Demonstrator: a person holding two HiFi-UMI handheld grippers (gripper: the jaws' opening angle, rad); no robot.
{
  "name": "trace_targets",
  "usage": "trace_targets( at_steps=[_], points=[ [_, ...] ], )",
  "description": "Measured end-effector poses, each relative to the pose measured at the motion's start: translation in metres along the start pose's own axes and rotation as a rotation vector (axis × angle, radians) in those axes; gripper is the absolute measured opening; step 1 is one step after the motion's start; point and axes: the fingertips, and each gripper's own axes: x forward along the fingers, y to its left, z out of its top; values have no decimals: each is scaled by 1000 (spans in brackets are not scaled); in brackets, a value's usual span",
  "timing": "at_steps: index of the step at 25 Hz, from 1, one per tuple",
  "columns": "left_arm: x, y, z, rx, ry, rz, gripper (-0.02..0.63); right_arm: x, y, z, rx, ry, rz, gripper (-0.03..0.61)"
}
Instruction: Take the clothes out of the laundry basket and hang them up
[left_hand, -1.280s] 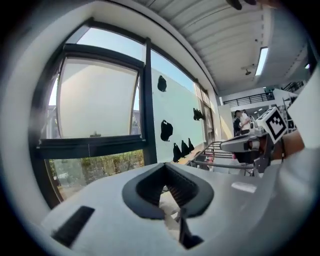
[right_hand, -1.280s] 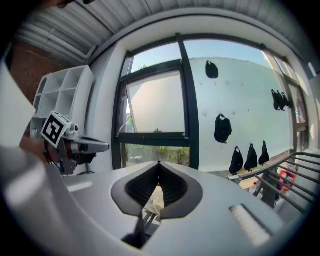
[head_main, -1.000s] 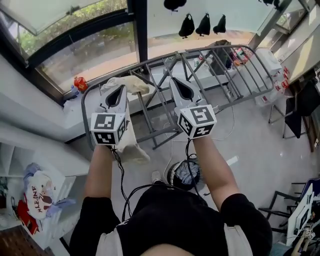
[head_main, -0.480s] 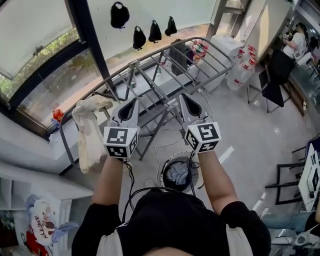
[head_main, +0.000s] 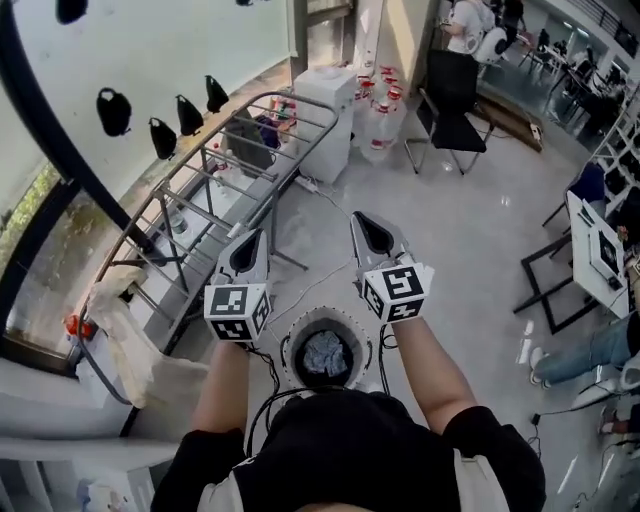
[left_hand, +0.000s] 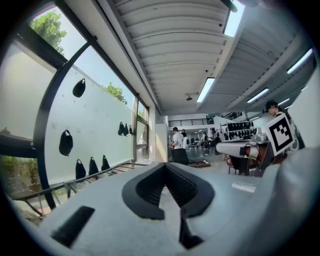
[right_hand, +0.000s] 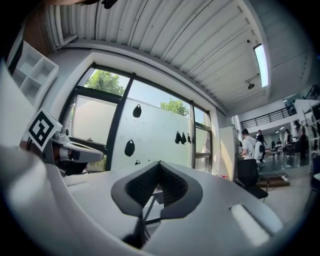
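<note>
In the head view the round laundry basket (head_main: 296, 338) stands on the floor between my forearms, with grey clothes (head_main: 326, 350) inside. The grey drying rack (head_main: 205, 160) stretches away at the upper left. A cream cloth (head_main: 125, 335) hangs over its near end. My left gripper (head_main: 250, 242) and right gripper (head_main: 368, 222) are held side by side above the basket, both shut and empty. In the left gripper view the left gripper (left_hand: 165, 168) points into the room with its jaws together. In the right gripper view the right gripper (right_hand: 158, 168) shows the same, facing the window.
A white cabinet (head_main: 325, 95) and water bottles (head_main: 385, 125) stand past the rack's far end. A black chair (head_main: 452, 95) is at the top, a folding stand (head_main: 585, 245) on the right. A person's legs (head_main: 590, 350) lie at the right edge. Cables (head_main: 330, 275) cross the floor.
The view has swung from the rack's near end toward the room. Both grippers have drawn back from the cream cloth, which stays on the rack, and now hover over the basket.
</note>
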Motion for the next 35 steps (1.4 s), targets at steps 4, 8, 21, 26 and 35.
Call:
trace_targets(
  at_steps=[4, 8, 21, 26, 35],
  points=[
    [30, -65, 1, -1, 2, -110, 6, -46, -50, 0, -14, 8, -95, 11],
    [51, -110, 1, 15, -3, -204, 6, -80, -84, -3, -33, 22, -181, 11],
    [75, -141, -29, 16, 46, -353, 6, -119, -112, -28, -11, 39, -337, 11],
    [75, -155, -36, 0, 61, -410, 123, -120, -111, -39, 1, 53, -305, 38],
    [43, -129, -149, 47, 332, -414, 242, -100, -48, -154, -54, 366, -94, 258]
  ],
)
